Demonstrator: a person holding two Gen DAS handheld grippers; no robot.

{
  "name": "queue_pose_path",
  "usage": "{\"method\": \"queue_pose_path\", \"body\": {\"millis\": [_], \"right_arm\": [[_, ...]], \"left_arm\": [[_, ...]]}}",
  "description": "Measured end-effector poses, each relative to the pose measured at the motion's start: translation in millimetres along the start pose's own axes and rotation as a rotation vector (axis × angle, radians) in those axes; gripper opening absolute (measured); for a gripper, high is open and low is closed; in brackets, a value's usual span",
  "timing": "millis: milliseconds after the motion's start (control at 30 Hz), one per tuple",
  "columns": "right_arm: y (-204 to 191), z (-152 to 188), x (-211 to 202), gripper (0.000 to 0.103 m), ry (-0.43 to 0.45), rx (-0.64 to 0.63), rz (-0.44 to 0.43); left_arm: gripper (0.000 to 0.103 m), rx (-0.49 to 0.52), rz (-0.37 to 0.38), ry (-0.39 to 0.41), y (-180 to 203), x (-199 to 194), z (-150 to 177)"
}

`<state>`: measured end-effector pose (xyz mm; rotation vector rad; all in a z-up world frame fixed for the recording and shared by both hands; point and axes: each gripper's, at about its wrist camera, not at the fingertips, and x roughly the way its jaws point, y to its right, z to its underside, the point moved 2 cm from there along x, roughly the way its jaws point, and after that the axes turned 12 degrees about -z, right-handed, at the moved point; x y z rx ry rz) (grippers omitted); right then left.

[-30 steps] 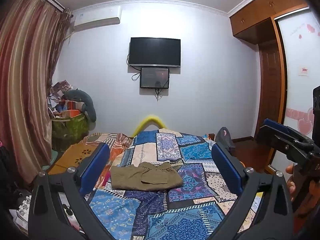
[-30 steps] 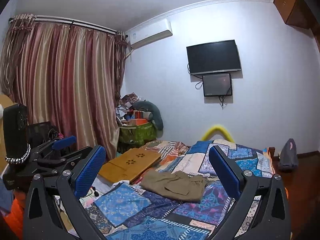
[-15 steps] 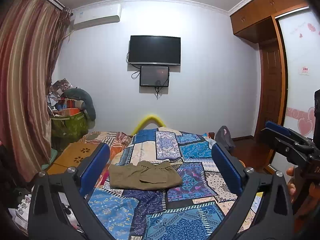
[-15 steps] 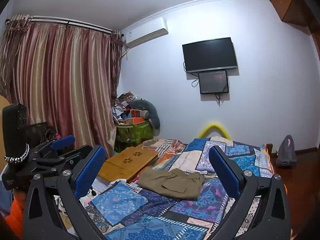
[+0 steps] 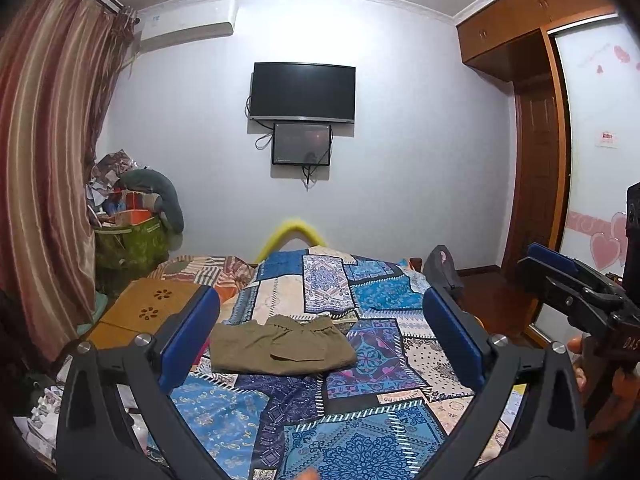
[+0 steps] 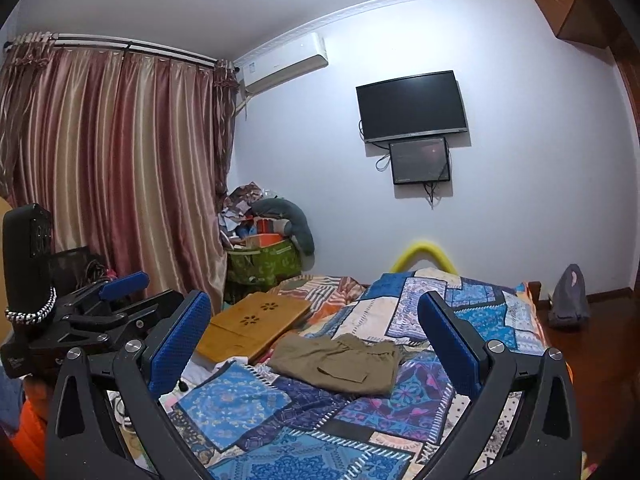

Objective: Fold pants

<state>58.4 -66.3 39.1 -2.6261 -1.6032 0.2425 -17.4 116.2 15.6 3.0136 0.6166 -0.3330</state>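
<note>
Left wrist view
- Left gripper (image 5: 320,332): fingers spread wide apart, nothing between the blue pads (image 5: 188,340); held above the near end of the bed.
- Pants (image 5: 280,346): olive-brown, folded into a compact flat rectangle with a pocket flap on top; lying on the patchwork bedspread (image 5: 360,432), toward its left half, well apart from the gripper.
- Right gripper (image 5: 568,280): seen at the right edge, held in a hand (image 5: 580,364); its jaws stand apart.
- Wooden lap tray (image 5: 148,312): on the bed's left side, near the pants, not touching them.
- Far wall: black television (image 5: 303,94) with a smaller screen (image 5: 302,144) mounted just under it.

Right wrist view
- Right gripper (image 6: 316,336): fingers wide apart, empty; raised above the bed's near end.
- Pants (image 6: 336,362): same folded bundle, resting on the bedspread (image 6: 248,412), just right of the lap tray (image 6: 256,324); contact between them cannot be told.
- Left gripper (image 6: 128,292): at the left edge, in front of the striped curtain (image 6: 120,168); its jaws stand apart.
- Corner: green basket (image 6: 266,262) heaped with clutter.
</note>
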Motion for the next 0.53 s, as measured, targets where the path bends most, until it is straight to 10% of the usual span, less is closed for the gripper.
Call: {"method": "queue_pose_path", "body": {"millis": [533], "right_arm": [[7,3,4,0.103,-0.008,0.017,0.027]], "left_arm": [[0.103,-0.008,0.022,-0.04,-2,14,2]]}}
